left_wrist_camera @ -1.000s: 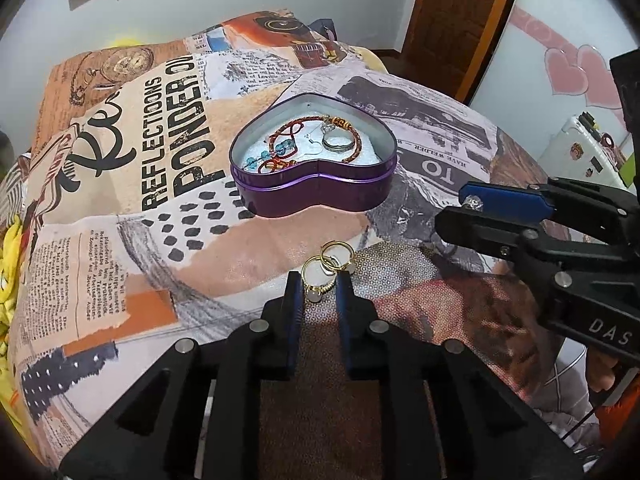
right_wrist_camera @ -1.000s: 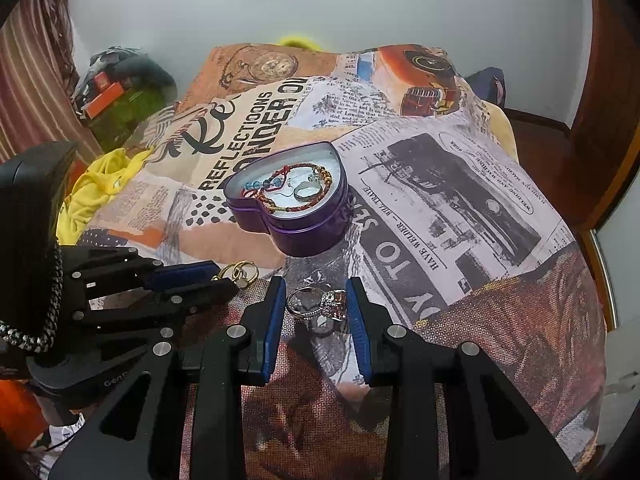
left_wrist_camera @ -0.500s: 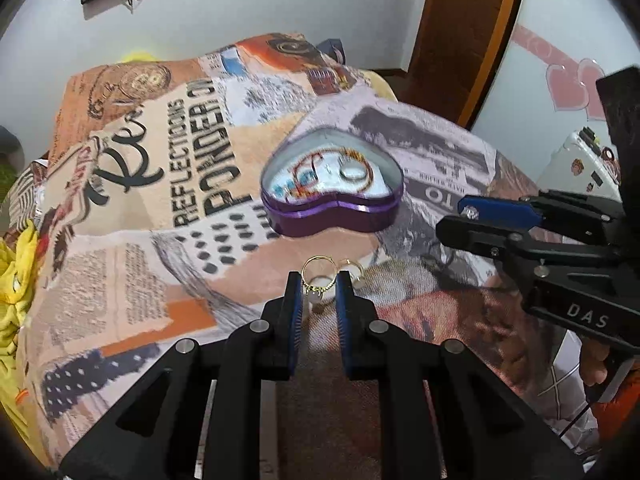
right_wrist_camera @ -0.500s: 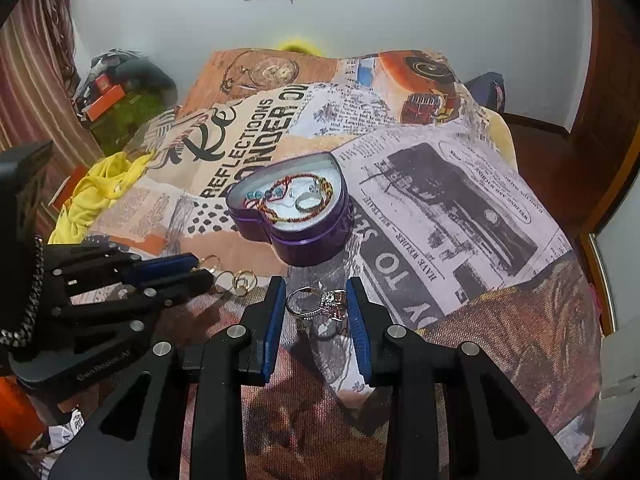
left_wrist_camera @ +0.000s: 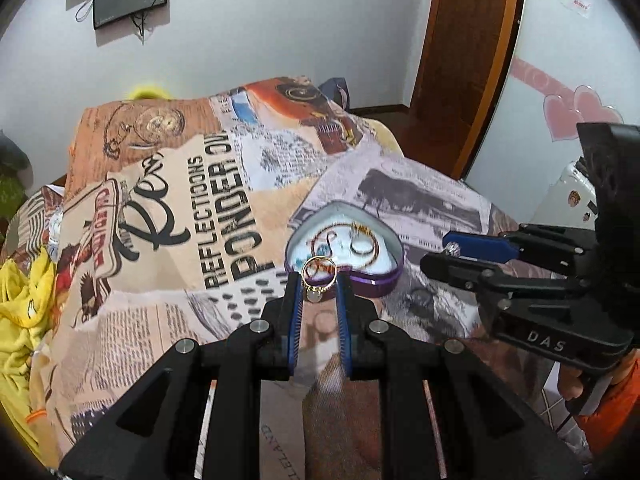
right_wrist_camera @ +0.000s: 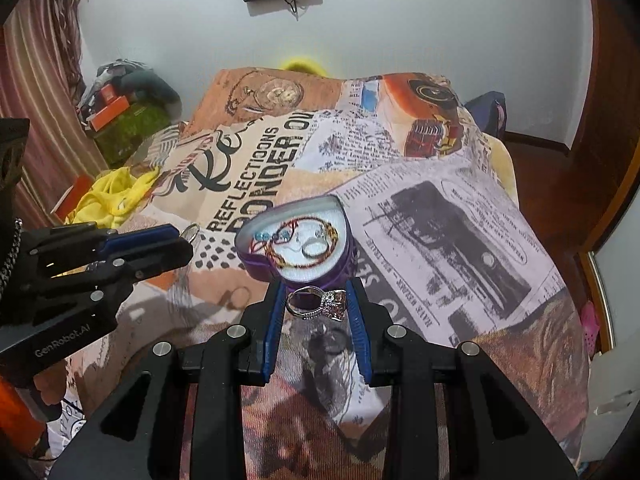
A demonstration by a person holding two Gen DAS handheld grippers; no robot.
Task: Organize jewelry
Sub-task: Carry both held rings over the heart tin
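A purple heart-shaped tin [left_wrist_camera: 380, 280] [right_wrist_camera: 256, 268] lies open on the printed bedspread, holding a beaded bracelet [right_wrist_camera: 298, 246] and a silver ring [right_wrist_camera: 314, 247]. My left gripper [left_wrist_camera: 319, 286] is shut on a gold ring with a pale stone [left_wrist_camera: 318, 276], held in the air just in front of the tin. My right gripper [right_wrist_camera: 316, 300] is shut on a silver ring with sparkling stones [right_wrist_camera: 318, 303], held above the bed close to the tin's near side. Each gripper shows in the other's view: the right gripper [left_wrist_camera: 452, 254] and the left gripper [right_wrist_camera: 188, 240].
The bedspread [right_wrist_camera: 440, 240] covers the whole bed. Yellow cloth [right_wrist_camera: 116, 196] lies at its left edge. A wooden door [left_wrist_camera: 468, 60] and a white wall stand behind. A pile of clutter [right_wrist_camera: 124, 116] sits on the floor at the far left.
My left gripper closed on the gold ring and lifted it off the bedspread toward the tin. My right gripper rose with the silver ring still in it.
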